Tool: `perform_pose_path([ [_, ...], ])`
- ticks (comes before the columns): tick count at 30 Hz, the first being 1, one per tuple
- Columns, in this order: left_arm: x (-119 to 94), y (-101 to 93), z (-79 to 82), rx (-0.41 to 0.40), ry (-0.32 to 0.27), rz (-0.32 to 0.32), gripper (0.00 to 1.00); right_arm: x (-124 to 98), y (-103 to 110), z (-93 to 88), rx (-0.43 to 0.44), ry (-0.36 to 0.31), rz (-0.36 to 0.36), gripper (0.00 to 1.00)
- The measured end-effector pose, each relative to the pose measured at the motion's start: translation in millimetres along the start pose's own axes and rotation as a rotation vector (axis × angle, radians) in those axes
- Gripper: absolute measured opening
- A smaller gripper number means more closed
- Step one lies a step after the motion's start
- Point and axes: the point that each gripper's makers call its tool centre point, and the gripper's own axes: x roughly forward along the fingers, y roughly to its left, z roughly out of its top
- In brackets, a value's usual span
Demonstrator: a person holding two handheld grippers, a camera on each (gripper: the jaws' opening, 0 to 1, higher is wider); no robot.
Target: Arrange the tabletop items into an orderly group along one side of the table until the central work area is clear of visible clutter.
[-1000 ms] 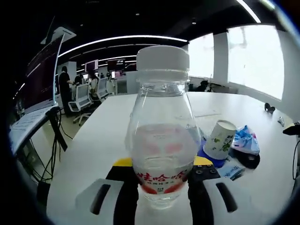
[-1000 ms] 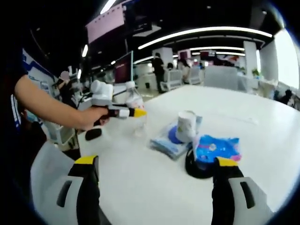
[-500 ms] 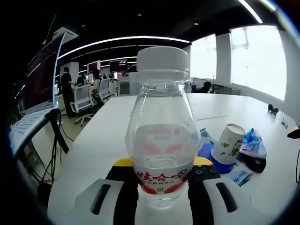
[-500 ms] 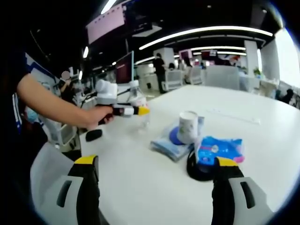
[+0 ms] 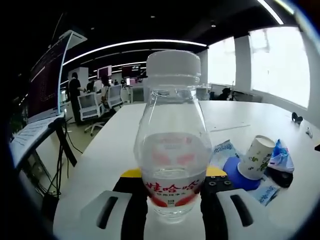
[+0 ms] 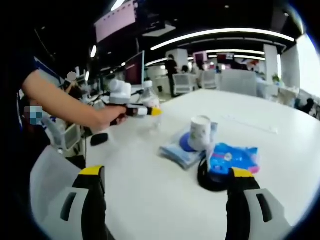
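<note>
A: Where is the bottle sitting?

B: The clear bottle [image 5: 173,145], with its white cap and red label, is standing upright between the two jaws of the left claw [image 5: 173,200], which is clamping it at the label. In the right gripper view that same bottle [image 6: 151,107] is showing at the far left of the white surface [image 6: 150,185], with a hand [image 6: 107,116] gripping the tool around it.

A: And the right claw?

B: The right claw [image 6: 167,192] is hanging released, jaws wide apart, grasping nothing, over the near part of the surface.

A: What is lying near it?

B: A paper cup [image 6: 200,133] is standing on a blue disc atop a pale blue packet [image 6: 180,152]. Just right of that, a bright blue pouch [image 6: 231,157] is resting on a black round object [image 6: 210,180], close to the right jaw.

A: Further out?

B: Office chairs and people are showing at the far end of the room, under curved ceiling lights.
</note>
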Motion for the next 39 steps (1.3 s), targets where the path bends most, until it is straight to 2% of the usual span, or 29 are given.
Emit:
perform_pose_path([
  [9,7,7.2,2.3,-0.001,-0.006,0.020,0.39,-4,-5,-4.1,-0.009,0.012,-0.010,1.00],
  [16,19,16.5,-4.2,-0.011,-0.002,0.035,0.40,-5,-3,-13.7,-0.024,0.043,-0.004,1.00],
  [28,40,29.2,-10.0,0.000,0.015,0.049,0.40,-3,-11,-18.2,-0.022,0.061,-0.012,0.99],
  [34,48,34.4,-5.8,-0.012,0.005,0.051,0.40,-1,-14,-17.3,-0.019,0.060,-0.015,0.99],
  [39,50,34.5,-0.3,0.017,0.005,0.056,0.40,1,-13,-18.6,-0.022,0.068,-0.011,0.99],
])
